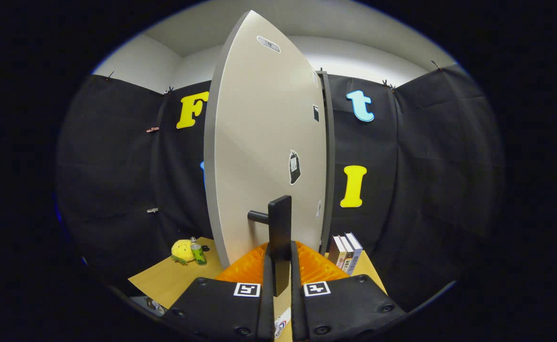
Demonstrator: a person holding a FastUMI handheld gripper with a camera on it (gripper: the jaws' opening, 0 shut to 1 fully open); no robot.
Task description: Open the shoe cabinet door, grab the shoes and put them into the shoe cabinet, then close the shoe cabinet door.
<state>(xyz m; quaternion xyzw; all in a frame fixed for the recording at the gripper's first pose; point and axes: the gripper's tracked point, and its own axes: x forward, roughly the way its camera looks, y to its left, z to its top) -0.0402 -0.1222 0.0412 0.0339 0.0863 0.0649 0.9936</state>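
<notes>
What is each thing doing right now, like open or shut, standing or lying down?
Tall grey cabinet door: swung partly open, seen nearly edge-on.
Black bar door handle: upright, squeezed between the claw's fingers.
Claw: shut on the handle.
Small green plastic bottle: standing, cap on.
Yellow plush toy: lying beside the bottle.
Three books: standing upright, closed, side by side.

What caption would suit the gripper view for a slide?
Hand-held gripper shut on the black handle of the grey shoe cabinet door, swung partly open.
</notes>
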